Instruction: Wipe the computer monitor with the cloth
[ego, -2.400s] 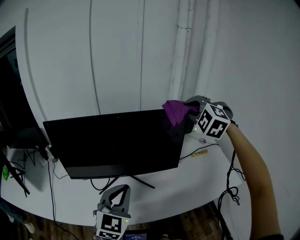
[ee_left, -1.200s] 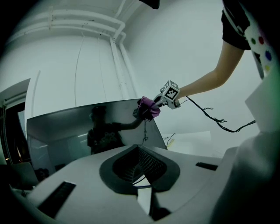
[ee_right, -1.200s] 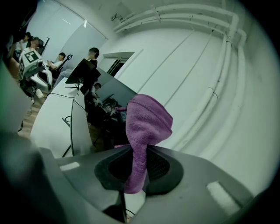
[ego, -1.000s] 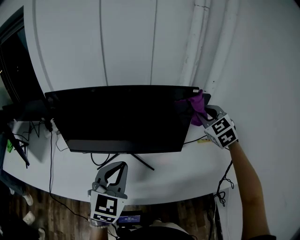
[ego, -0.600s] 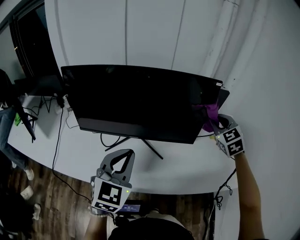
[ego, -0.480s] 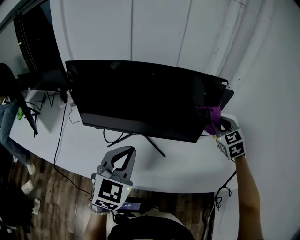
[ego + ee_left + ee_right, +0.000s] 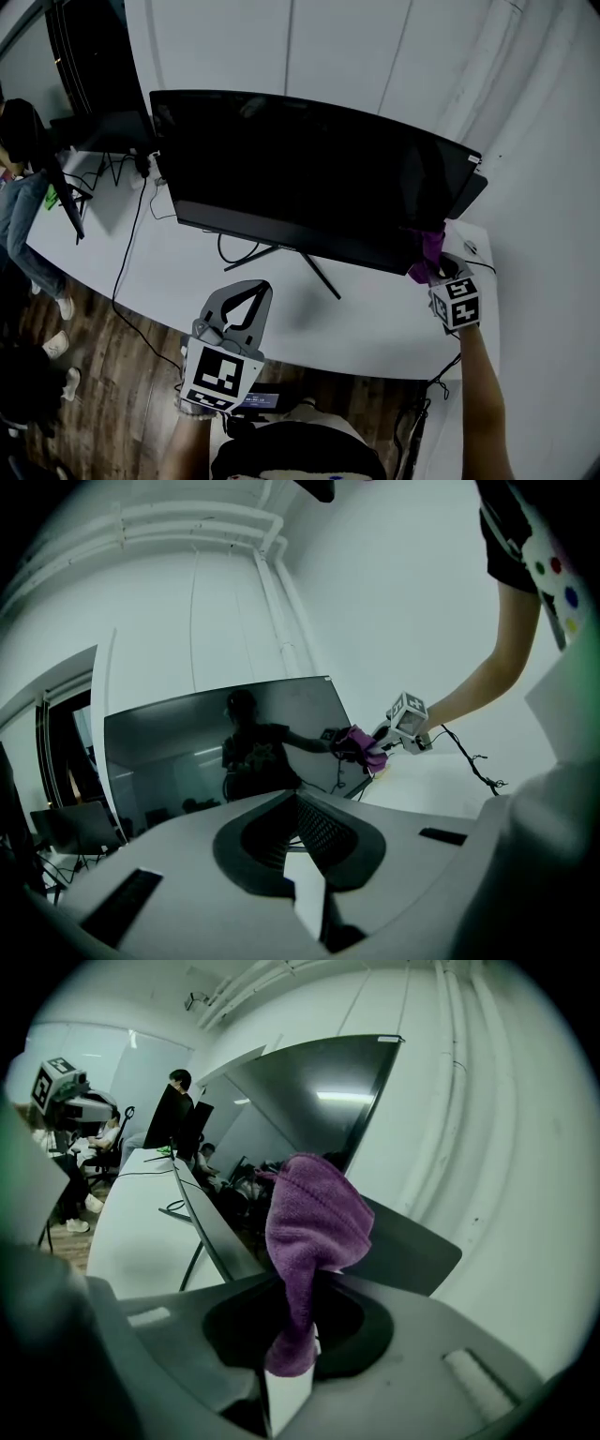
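Observation:
A wide black monitor [image 7: 300, 173] stands on a white desk [image 7: 178, 272]. My right gripper [image 7: 436, 274] is shut on a purple cloth [image 7: 429, 251] and presses it against the screen's lower right corner. In the right gripper view the cloth [image 7: 314, 1218] rises from the closed jaws [image 7: 295, 1363] beside the monitor's edge [image 7: 319, 1091]. My left gripper [image 7: 246, 295] hovers over the desk's front edge, shut and empty. The left gripper view looks past its jaws [image 7: 305, 902] at the screen [image 7: 206, 752], the cloth [image 7: 364, 746] and the right gripper's marker cube [image 7: 409, 711].
A second dark screen [image 7: 89, 66] stands at the back left beside a seated person [image 7: 19, 178]. Cables [image 7: 131, 234] trail over the desk's left part and off its right edge [image 7: 441, 384]. The monitor's thin stand legs [image 7: 314, 267] spread under it. The white wall [image 7: 375, 47] rises close behind.
The right gripper has dragged the purple cloth down the screen's right edge from the top corner to the bottom corner. The left gripper stayed low at the front, still shut.

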A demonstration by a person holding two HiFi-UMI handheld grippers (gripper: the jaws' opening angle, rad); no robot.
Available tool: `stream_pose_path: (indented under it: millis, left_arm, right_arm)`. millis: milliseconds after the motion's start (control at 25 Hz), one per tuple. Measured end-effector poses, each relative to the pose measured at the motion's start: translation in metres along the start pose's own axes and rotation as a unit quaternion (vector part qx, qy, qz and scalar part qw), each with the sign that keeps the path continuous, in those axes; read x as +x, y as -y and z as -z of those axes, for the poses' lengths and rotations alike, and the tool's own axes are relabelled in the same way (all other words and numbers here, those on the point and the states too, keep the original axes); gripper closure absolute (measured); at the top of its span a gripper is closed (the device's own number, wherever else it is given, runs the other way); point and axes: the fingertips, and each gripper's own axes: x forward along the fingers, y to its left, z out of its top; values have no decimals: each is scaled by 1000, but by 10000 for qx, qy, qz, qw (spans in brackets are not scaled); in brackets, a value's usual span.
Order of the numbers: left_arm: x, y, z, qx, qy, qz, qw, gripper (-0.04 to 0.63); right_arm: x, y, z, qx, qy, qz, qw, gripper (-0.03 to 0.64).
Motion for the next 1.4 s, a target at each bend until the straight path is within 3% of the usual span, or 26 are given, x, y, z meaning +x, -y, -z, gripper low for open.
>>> stream_pose_path:
  millis: [400,680,1040,1400]
  left_arm:
    - [-8,3,10,-74,-98,-193,9997,591]
    - [-19,2,16,-139,-193,-402,9989,591]
    - [-40,-9,28,-215,-339,-583,9975,591]
    - [-53,-31,38,-247,-362,-645,9970,591]
  right_arm:
    - [20,-29,56,890,-330,-119,9954,549]
    - [29,-42,82,1718,-449,-110,9840,549]
    - [40,-75,94,1631,-726,-188,9838,549]
    - [57,-117,69,1430,-710,-453,9861,549]
